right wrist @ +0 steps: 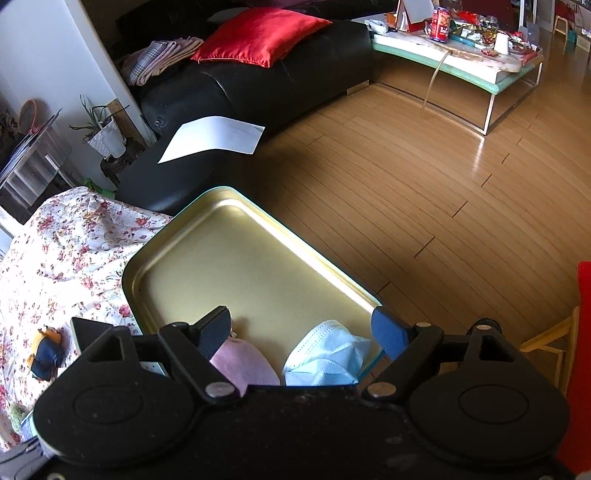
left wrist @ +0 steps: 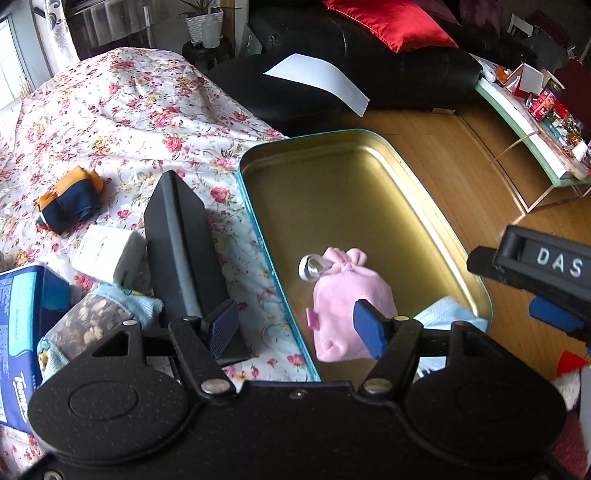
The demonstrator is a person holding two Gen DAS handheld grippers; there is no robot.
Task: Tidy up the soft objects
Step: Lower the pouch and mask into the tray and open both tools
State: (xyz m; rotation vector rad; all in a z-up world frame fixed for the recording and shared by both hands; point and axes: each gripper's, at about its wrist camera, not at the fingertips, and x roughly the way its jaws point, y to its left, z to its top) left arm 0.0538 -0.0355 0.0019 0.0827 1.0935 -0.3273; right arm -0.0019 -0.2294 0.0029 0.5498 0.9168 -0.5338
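Observation:
A gold tin tray (left wrist: 369, 173) with a teal rim lies on the floral bedspread (left wrist: 122, 110). A pink pouch (left wrist: 347, 302) and a light blue face mask (left wrist: 447, 314) lie at the tray's near end. My left gripper (left wrist: 299, 332) is open and empty, just above the pouch. My right gripper (right wrist: 303, 332) is open and empty over the tray (right wrist: 236, 258), above the pouch (right wrist: 243, 365) and mask (right wrist: 328, 358). It also shows in the left wrist view (left wrist: 546, 277). A navy and orange bundle (left wrist: 70, 203) lies on the spread.
A black case (left wrist: 181, 243), a white pack (left wrist: 110, 254), a blue tissue box (left wrist: 18, 332) and a bag of nuts (left wrist: 88, 321) lie left of the tray. A black sofa (right wrist: 258, 85) with a red cushion (right wrist: 258, 33), wood floor (right wrist: 424, 192) and a cluttered coffee table (right wrist: 461, 62) lie beyond.

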